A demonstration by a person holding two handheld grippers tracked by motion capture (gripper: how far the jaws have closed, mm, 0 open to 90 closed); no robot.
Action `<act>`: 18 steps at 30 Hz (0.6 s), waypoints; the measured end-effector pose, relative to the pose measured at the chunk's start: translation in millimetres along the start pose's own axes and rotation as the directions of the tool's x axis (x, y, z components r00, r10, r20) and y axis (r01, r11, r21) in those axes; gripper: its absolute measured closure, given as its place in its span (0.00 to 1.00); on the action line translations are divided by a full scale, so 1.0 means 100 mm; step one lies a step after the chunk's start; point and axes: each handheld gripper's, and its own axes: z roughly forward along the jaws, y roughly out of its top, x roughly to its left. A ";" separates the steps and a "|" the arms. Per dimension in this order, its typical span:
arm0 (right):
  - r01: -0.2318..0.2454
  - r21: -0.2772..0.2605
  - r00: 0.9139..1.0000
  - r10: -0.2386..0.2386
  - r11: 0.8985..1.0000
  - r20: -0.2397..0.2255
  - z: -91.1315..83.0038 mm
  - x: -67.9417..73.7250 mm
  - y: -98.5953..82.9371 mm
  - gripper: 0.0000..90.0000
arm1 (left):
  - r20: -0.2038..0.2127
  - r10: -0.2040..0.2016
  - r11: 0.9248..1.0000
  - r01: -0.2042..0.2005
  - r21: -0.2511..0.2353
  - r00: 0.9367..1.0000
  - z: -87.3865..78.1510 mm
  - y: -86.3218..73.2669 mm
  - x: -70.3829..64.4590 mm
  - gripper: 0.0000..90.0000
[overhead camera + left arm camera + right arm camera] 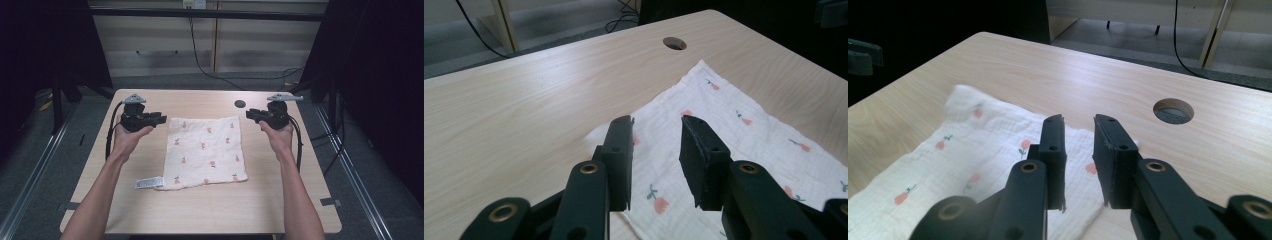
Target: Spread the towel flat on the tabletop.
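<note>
high view: one flower-print cloth [206,151] lying flat mid-table [200,210], two grippers hovering at its far corners | left gripper view: left gripper [656,122] gaping slightly, holding nothing | right gripper view: right gripper [1078,121] gaping slightly, holding nothing, one table hole [1173,110] showing beyond

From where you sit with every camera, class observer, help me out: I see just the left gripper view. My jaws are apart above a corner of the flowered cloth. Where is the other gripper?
Observer: The right gripper is held at the cloth's far right corner, opposite the left gripper.
Operator: Is it open?
Observer: Yes; in the right gripper view its jaws stand apart with nothing between them, above that corner.
Operator: Anything at the cloth's near edge?
Observer: A white label sticks out from the near left corner, flat on the table.
</note>
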 end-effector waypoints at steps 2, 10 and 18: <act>0.010 0.000 1.000 -0.010 1.000 -0.002 -0.04 0.02 0.00 0.80 | 0.000 0.007 1.000 -0.007 0.003 1.000 -0.02 -0.02 -0.02 0.73; 0.065 0.036 0.998 -0.065 0.997 -0.003 -0.18 0.18 -0.18 0.66 | 0.021 -0.003 1.000 0.002 0.016 1.000 -0.10 -0.19 -0.10 0.77; 0.109 0.082 0.992 -0.103 0.991 -0.072 -0.35 0.38 -0.48 0.69 | 0.036 0.027 0.999 -0.029 0.046 0.999 -0.29 -0.47 -0.26 0.73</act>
